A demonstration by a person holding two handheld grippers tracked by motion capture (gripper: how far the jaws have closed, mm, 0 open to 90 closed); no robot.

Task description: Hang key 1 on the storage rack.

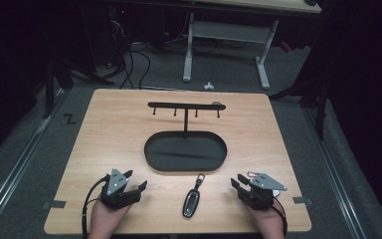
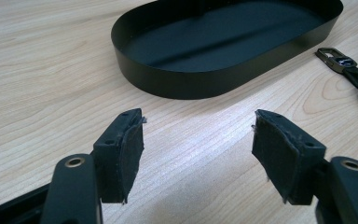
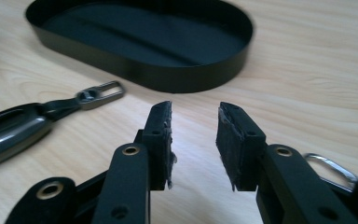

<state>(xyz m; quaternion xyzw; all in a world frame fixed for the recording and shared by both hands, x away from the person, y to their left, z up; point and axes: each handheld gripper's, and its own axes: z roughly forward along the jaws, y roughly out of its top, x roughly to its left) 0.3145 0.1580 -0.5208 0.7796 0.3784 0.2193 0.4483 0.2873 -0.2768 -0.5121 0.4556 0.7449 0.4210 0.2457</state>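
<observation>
- So, the right gripper (image 1: 239,183) sits at the near right of the table (image 1: 109,129); its jaws are partly apart with only bare wood between them in the right gripper view (image 3: 194,140), nothing gripped.
- The left gripper (image 1: 135,180) is at the near left, jaws spread wide and empty, hovering just over the wood in its own view (image 2: 198,144).
- Between the two lies the key fob (image 1: 192,201), a dark slim case flat on the table, its metal clip end (image 1: 200,178) pointing toward the tray. It's near both grippers but touching neither.
- In the right gripper view the key fob (image 3: 14,133) lies off to the left of the jaws, clearly apart from them.
- Just beyond the fob is the black oval tray (image 1: 151,158), with a post rising from its far edge to a bar of hooks (image 1: 185,105).
- A silver ring (image 3: 331,165) peeks out beside the right gripper's jaw; can't tell what it belongs to.
</observation>
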